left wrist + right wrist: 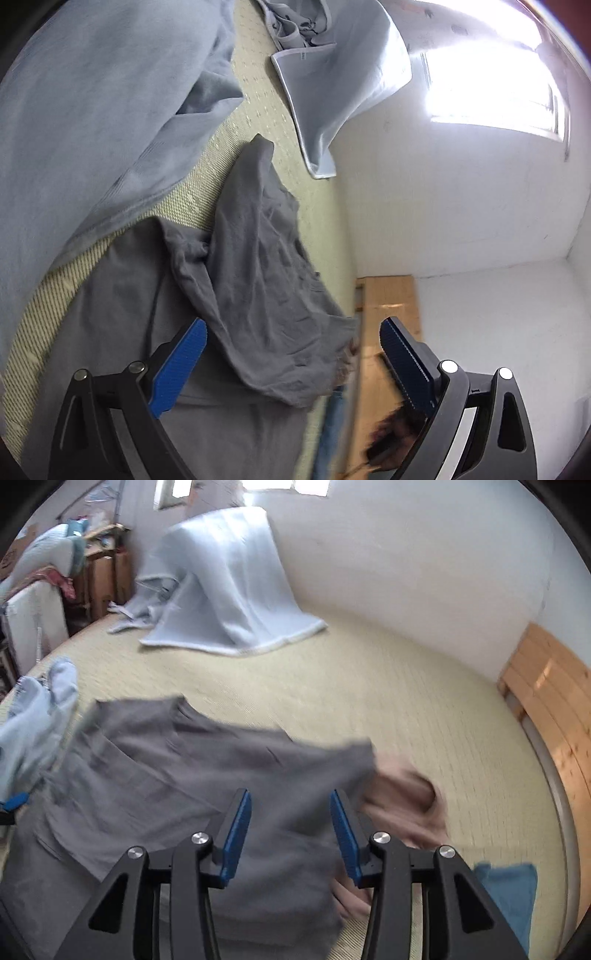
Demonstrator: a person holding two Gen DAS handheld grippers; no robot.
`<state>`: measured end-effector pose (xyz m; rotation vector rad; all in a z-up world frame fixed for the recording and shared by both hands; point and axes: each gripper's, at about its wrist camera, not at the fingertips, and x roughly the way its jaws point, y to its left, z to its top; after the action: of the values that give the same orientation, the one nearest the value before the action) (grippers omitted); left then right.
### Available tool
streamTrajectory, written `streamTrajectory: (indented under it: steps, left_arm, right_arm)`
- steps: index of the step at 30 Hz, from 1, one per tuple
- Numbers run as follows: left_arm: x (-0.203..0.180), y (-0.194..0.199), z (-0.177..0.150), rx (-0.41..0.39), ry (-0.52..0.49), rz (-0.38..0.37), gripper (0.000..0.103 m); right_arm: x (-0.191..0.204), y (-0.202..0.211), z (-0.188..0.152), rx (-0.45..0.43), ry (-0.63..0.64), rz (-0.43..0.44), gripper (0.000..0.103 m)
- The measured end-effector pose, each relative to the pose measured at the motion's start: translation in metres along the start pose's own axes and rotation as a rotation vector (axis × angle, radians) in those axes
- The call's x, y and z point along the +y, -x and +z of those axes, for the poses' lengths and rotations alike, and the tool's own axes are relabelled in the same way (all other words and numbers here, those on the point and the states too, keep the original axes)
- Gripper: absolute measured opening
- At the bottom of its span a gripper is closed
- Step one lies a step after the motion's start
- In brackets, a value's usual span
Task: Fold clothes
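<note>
Left wrist view first, and we can't make out a fair bit. The left gripper has its blue pads spread wide with nothing pinched between them; the grey garment just lies under the gap. Down by the right-hand pad there's a dark blurry smear we can't identify, plus a streak of blue denim-looking stuff beside the garment's lower edge, also too blurred to call. The garment is cut off by the bottom of the frame and by the gripper body. Its folded-over flap runs long from the gripper up toward the top of the frame, ending in a rounded tip. Left of the garment a big pale blue cloth covers the mat; above the garment another light blue blanket hangs over the mat's edge. Right of the garment: white wall, a blown-out window, a wooden board.

Right wrist view is motion-blurred. The right gripper sits partly open, pads clear of any cloth, hovering over the grey garment, which lies flat on the woven mat with its long side running left to right. At the garment's right edge there's a pinkish-tan blur; we can't tell what it is. A blue cloth peeks out behind the gripper. Beyond the garment, the blanket drapes over something hidden, with cluttered shelves further left.
</note>
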<state>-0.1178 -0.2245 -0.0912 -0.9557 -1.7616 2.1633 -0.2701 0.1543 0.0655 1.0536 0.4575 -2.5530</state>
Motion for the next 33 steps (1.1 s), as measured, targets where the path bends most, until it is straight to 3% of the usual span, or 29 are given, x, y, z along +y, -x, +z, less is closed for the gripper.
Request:
streamTrajectory:
  steps: [2, 9, 15, 21, 27, 30, 33]
  left_arm:
    - [0.001, -0.003, 0.002, -0.007, -0.026, 0.052, 0.097]
    - [0.019, -0.02, 0.013, 0.002, 0.02, 0.033, 0.097]
    - [0.023, -0.025, 0.026, -0.046, 0.042, -0.012, 0.097]
    - [0.023, -0.027, 0.031, -0.063, 0.044, -0.016, 0.097]
    - [0.029, -0.024, 0.041, -0.085, 0.061, 0.028, 0.083]
    - [0.03, -0.024, 0.043, -0.071, 0.082, 0.057, 0.082]
    - [0.031, -0.026, 0.046, -0.032, 0.137, 0.135, 0.082]
  right_arm:
    - [0.02, 0.004, 0.013, -0.019, 0.023, 0.041, 0.048]
    - [0.096, 0.004, 0.046, -0.054, 0.113, 0.182, 0.048]
    - [0.147, -0.03, 0.063, 0.021, 0.136, 0.309, 0.048]
    - [0.177, -0.086, 0.083, 0.117, 0.063, 0.407, 0.048]
    - [0.212, -0.146, 0.091, 0.244, 0.1, 0.427, 0.047]
    - [0.223, -0.162, 0.094, 0.262, 0.126, 0.422, 0.047]
    - [0.226, -0.17, 0.102, 0.245, 0.106, 0.418, 0.047]
